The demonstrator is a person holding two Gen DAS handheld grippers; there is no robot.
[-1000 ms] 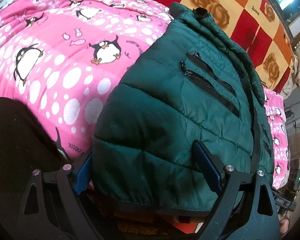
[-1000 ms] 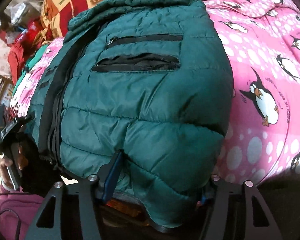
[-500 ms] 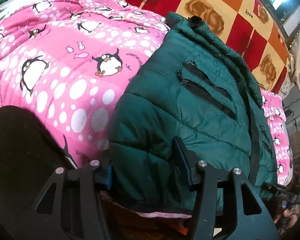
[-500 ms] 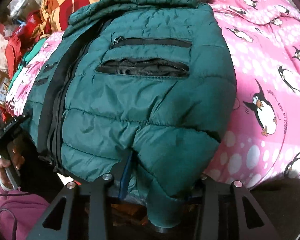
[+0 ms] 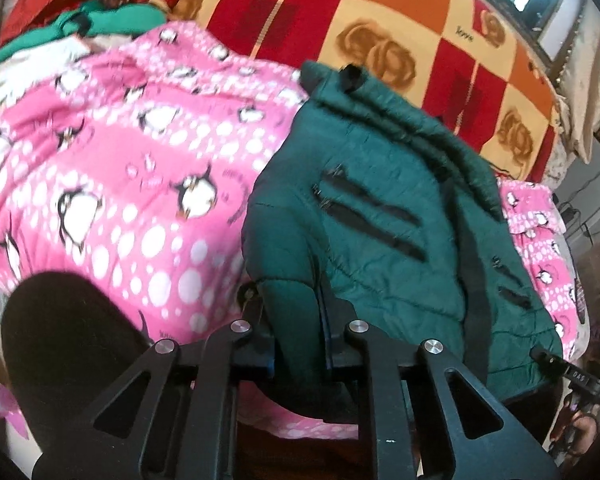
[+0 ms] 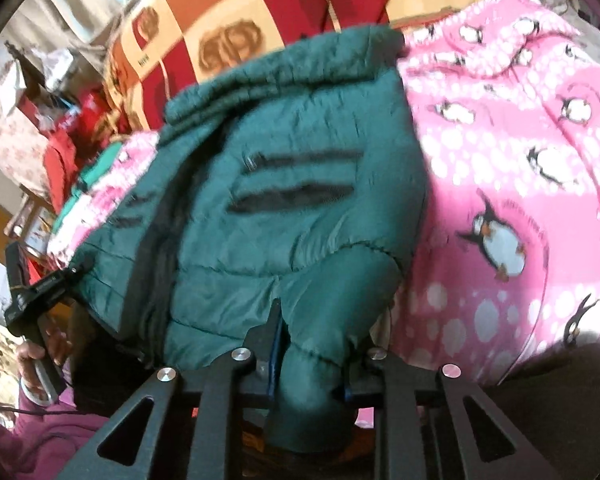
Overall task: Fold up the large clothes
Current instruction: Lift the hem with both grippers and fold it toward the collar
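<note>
A dark green puffer jacket (image 5: 384, 216) lies on a pink penguin blanket (image 5: 112, 184), collar away from me, black zip pockets facing up. My left gripper (image 5: 296, 320) is shut on the jacket's near hem corner, with a fold of green fabric bunched between the jaws. In the right wrist view the jacket (image 6: 296, 184) fills the middle, and my right gripper (image 6: 312, 340) is shut on its other near hem corner. Both near corners are raised off the blanket. The other gripper shows at the edge of each view.
A red, orange and cream checked blanket (image 5: 380, 28) lies behind the jacket. Green and red clothes (image 5: 100, 20) are heaped at the far left. A black garment (image 5: 68, 336) lies at the near edge. The pink blanket (image 6: 520, 168) spreads to the right of the jacket.
Both grippers closed from wide open onto the jacket's near hem and have lifted it; the views now sit higher and show more of the checked blanket.
</note>
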